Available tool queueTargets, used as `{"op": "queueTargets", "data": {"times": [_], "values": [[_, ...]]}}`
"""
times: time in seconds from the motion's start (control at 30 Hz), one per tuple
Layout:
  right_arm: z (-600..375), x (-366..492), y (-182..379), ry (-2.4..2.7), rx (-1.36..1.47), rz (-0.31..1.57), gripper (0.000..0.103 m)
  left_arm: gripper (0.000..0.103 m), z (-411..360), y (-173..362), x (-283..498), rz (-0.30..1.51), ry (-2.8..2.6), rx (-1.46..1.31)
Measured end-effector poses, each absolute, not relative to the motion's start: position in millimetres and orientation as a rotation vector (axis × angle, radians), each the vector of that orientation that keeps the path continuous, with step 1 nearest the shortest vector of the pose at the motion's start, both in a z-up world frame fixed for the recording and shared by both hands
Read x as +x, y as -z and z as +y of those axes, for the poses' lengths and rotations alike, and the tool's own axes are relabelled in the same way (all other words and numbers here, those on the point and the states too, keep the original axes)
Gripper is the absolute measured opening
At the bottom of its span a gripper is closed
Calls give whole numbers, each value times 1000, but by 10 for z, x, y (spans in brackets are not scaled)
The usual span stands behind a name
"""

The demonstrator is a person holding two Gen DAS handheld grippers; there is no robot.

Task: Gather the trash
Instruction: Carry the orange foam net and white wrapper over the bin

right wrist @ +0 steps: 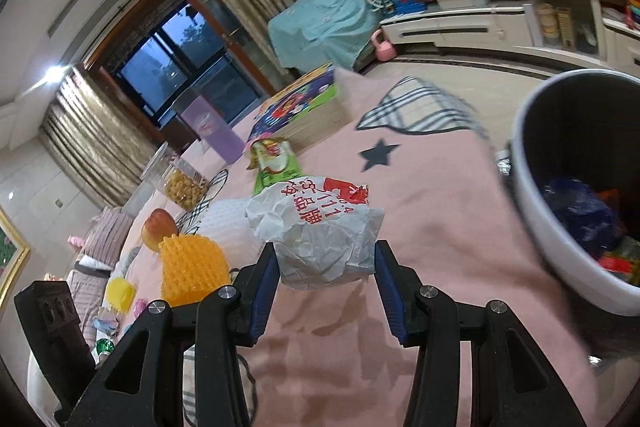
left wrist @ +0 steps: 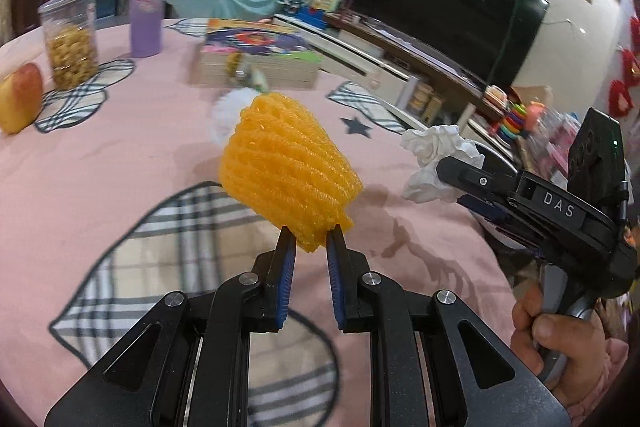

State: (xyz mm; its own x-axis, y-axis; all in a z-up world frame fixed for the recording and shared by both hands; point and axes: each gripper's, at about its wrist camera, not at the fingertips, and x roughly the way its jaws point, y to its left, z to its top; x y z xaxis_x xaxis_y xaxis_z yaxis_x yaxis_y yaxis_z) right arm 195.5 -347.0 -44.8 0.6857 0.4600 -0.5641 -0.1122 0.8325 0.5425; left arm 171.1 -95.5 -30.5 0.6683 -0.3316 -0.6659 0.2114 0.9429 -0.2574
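Observation:
My left gripper [left wrist: 311, 233] is shut on the lower edge of an orange foam fruit net [left wrist: 286, 171], which hangs above the pink tablecloth [left wrist: 120, 147]. The same orange net [right wrist: 192, 267] shows at the lower left of the right wrist view. My right gripper [right wrist: 326, 259] is shut on a crumpled white paper wrapper with red print [right wrist: 320, 227]. That wrapper [left wrist: 436, 157] and the right gripper's body also appear at the right of the left wrist view. A white trash bin [right wrist: 536, 211] with coloured wrappers inside stands just beyond the table's right edge.
On the table are a green snack wrapper [right wrist: 276, 163], a white foam net [left wrist: 226, 111], an apple [left wrist: 20, 99], a clear snack jar [left wrist: 72, 39], a purple tumbler [left wrist: 147, 11] and a stack of picture books [left wrist: 256, 55]. A TV cabinet [left wrist: 400, 55] lies beyond the table.

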Motion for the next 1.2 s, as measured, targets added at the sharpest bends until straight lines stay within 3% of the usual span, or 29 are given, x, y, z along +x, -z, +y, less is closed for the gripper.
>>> {"op": "queueTargets", "data": {"times": [1.2], "values": [[-4777,1320,383,-117,590,664,47,15,-2427,124,1620,785,561,23]]}}
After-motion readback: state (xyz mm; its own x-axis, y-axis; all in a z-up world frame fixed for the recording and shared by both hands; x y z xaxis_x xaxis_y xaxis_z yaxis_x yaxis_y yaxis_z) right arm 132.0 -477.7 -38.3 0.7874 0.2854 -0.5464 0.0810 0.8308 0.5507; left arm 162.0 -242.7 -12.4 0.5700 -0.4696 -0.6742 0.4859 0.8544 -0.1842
